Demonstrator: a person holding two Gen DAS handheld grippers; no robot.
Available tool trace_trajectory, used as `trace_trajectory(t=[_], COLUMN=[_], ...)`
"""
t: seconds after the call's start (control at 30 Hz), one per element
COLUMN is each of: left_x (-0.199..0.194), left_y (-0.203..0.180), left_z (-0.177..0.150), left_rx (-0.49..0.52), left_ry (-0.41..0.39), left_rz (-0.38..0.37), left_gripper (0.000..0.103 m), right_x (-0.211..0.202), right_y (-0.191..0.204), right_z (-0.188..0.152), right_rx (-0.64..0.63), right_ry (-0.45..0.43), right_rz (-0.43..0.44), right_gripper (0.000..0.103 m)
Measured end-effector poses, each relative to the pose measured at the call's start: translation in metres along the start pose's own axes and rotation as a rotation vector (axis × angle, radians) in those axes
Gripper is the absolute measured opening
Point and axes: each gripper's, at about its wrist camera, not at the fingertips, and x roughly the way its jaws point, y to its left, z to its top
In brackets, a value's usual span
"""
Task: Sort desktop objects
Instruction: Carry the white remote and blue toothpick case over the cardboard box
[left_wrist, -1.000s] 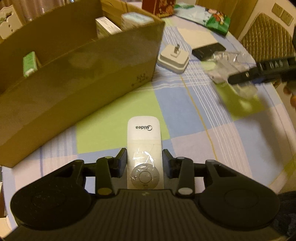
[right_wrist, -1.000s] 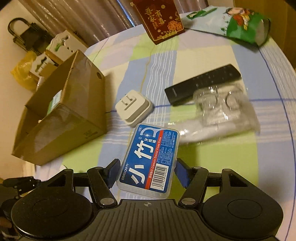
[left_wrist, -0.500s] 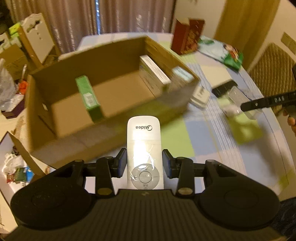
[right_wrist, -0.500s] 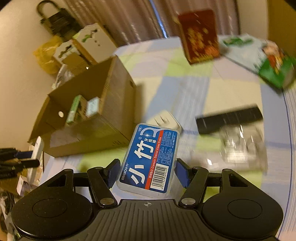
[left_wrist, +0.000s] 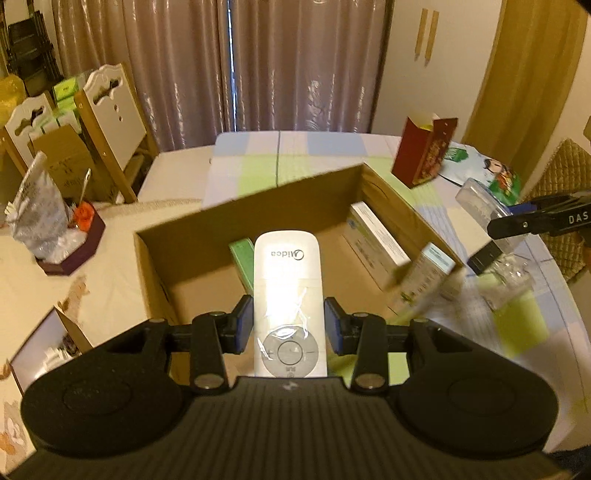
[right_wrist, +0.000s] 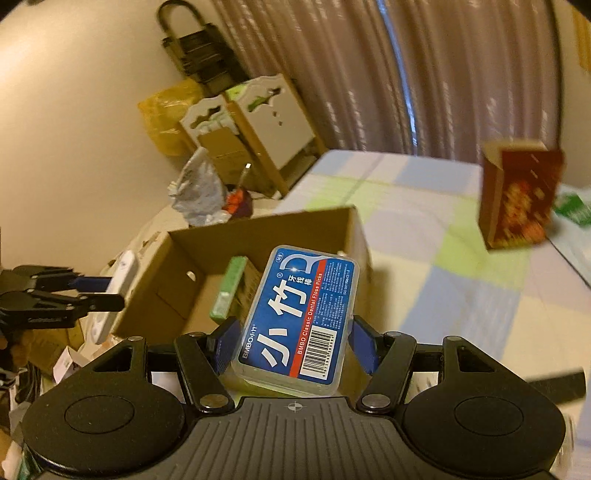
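Note:
My left gripper (left_wrist: 288, 325) is shut on a white Midea remote (left_wrist: 287, 291), held above the open cardboard box (left_wrist: 258, 206). Inside the box lie a green carton (left_wrist: 240, 254) and two pale cartons (left_wrist: 373, 243). My right gripper (right_wrist: 293, 341) is shut on a blue floss-pick case (right_wrist: 301, 317), raised over the same box (right_wrist: 258, 229) from its near side. In the right wrist view the left gripper (right_wrist: 99, 291) with the remote (right_wrist: 118, 288) shows at the far left. The right gripper (left_wrist: 517, 218) with its clear case (left_wrist: 480, 206) shows at the right edge of the left wrist view.
A red gift box (left_wrist: 424, 151) and a green snack bag (left_wrist: 495, 173) stand at the back right of the checked tablecloth (left_wrist: 295, 147). A black remote (right_wrist: 557, 384) and clear packaging (left_wrist: 513, 280) lie right of the box. White chairs (left_wrist: 107, 107) and clutter fill the left side.
Both grippers have risen with their loads and moved toward the box, and its inside now shows from above. The right gripper has rolled, and the table items have slid out of its view.

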Motion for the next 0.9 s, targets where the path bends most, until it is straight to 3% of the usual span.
trace_trajectory(t=[0.23, 0.57, 0.9], left_x=[0.024, 0.057, 0.098], left_y=[0.022, 0.037, 0.057], left_z=[0.013, 0.016, 0.021], left_rx=[0.004, -0.024, -0.156], left_ry=[0.021, 0.056, 0.099], left_rz=[0.025, 0.057, 0.110], left_gripper=[0.035, 0.035, 0.035], right_x=[0.026, 0.040, 0.051], right_y=[0.017, 0.018, 0.025], right_z=[0.023, 0.030, 0.038], right_rx=[-0.032, -0.034, -0.057], right_ry=[0.004, 0.024, 0.027], right_rz=[0.008, -0.007, 0.012], right_gripper=[0.063, 0.063, 0.063])
